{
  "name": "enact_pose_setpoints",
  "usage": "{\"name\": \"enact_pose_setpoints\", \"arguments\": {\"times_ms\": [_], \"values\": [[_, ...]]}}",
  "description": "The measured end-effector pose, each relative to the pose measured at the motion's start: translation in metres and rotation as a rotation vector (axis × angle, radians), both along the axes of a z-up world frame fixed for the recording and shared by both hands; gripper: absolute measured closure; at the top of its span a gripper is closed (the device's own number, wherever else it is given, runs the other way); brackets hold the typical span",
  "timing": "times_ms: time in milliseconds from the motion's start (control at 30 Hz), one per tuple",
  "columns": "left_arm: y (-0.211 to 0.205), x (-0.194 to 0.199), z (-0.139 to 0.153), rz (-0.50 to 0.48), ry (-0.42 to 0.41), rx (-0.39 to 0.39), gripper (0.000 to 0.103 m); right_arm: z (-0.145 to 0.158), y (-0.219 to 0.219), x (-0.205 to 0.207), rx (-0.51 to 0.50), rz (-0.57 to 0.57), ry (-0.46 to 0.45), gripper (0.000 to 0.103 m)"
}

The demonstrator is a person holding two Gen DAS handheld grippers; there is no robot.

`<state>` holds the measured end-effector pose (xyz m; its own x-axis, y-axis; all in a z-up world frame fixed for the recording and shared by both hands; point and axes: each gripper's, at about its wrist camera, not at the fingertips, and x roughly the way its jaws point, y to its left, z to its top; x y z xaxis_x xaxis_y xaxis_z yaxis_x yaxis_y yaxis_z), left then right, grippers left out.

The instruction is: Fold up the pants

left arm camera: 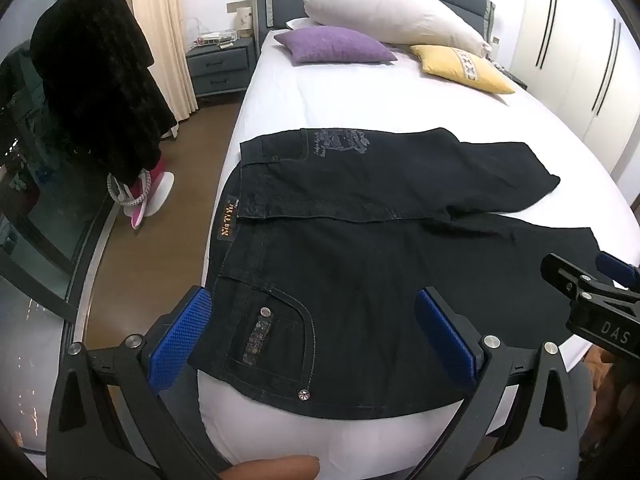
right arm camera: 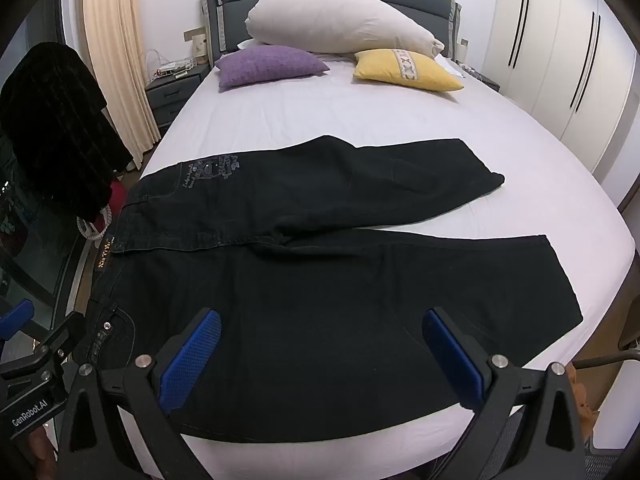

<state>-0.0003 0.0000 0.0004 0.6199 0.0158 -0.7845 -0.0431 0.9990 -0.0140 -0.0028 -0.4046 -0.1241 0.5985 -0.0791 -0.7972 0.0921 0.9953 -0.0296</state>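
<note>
Wide white bed (right arm camera: pixel 360 120), filling most of both views, sheet smooth. Against the headboard at 12 o'clock, a long cream pillow (right arm camera: pixel 340 20), then a purple cushion (right arm camera: pixel 272 65) and a yellow cushion (right arm camera: pixel 404 70) just in front of it.

Spread flat across the near half of the bed, black pants (right arm camera: pixel 320 288), waistband toward 9 o'clock at the mattress edge, legs running out toward 3 o'clock. Legs splayed apart in a V: far leg angled up to about 2 o'clock, near leg lying along the front edge. Nothing folded yet, by the look of it.

Off at 9 o'clock in the left view, a dark garment (left arm camera: pixel 100 80) draped over something, well apart from the bed.

Left gripper (left arm camera: pixel 316 336) hanging above the pocket corner near the waistband, jaws spread wide, nothing between them. Right gripper (right arm camera: pixel 320 360) above the thigh of the near leg, likewise spread wide and empty.

Likely troubles, largest first:
- Waistband close to the mattress edge at 9 o'clock; a careless tug likely to drag denim off onto the floor.
- Legs not aligned; folding one over the other without squaring the V likely to leave a skewed, lumpy stack.
- Pinching only the top layer of thick denim likely to lift the front panel and leave the back behind.
- Grippers near each other at the front edge; crossing paths risks a knock.
</note>
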Motion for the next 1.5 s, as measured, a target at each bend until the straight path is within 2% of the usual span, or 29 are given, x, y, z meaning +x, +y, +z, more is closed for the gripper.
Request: {"name": "enact_pose_setpoints", "arguments": {"times_ms": [1300, 1500], "values": [[0.0, -0.003, -0.001, 0.001, 0.017, -0.004, 0.0, -0.004, 0.001, 0.0, -0.009, 0.003, 0.006, 0.0], [0.001, 0.001, -0.01, 0.006, 0.021, -0.002, 0.0, -0.002, 0.0, -0.002, -0.009, 0.003, 0.007, 0.0]]}}
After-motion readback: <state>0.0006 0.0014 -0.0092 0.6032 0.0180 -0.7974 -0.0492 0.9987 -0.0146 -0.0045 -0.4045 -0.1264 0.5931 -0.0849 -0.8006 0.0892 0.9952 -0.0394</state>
